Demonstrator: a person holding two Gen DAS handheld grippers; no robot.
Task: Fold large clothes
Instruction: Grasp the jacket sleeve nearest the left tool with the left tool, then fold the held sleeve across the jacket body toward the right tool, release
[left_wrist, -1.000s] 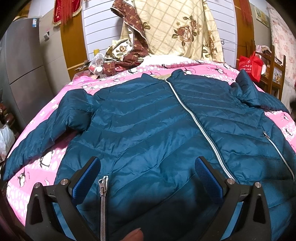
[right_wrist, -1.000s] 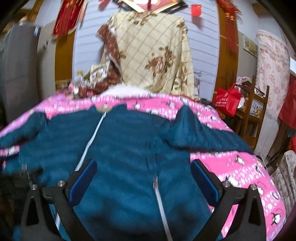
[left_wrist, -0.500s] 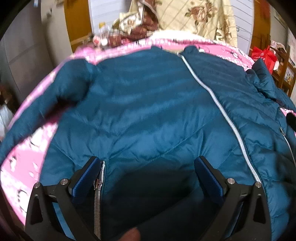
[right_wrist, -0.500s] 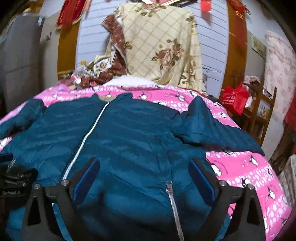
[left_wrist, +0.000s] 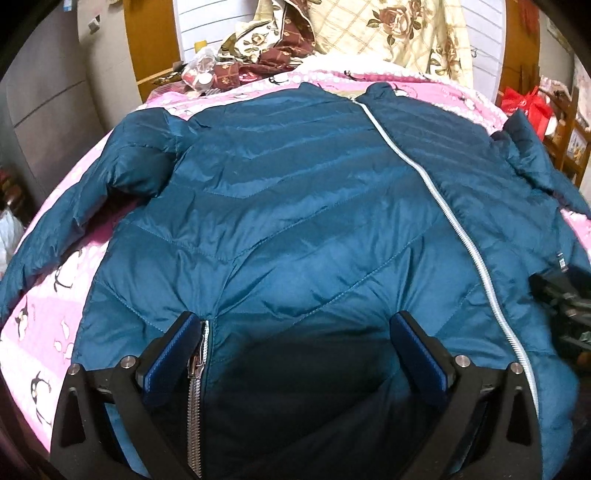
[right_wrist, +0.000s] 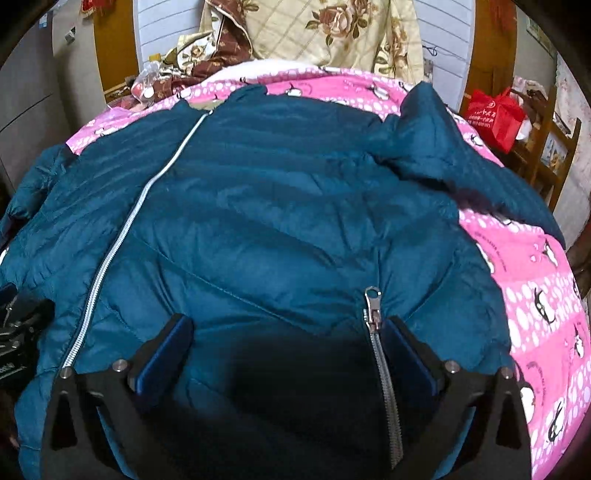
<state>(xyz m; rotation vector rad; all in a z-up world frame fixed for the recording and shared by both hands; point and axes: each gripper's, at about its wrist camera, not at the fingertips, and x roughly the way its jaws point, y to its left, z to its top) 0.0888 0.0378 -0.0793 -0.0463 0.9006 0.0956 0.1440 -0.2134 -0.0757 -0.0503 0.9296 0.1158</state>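
A pink penguin-print bedspread (left_wrist: 44, 314) lies under the claws; far ahead, a floral quilt (right_wrist: 332, 33); far right, a red bag (right_wrist: 495, 114).

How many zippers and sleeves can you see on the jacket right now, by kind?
Jacket, spread flat on the pink blanket:
Front zipper: 1
Pocket zippers: 2, one by the left gripper at, one by the right gripper at
Sleeves: 2, and
Total: 5
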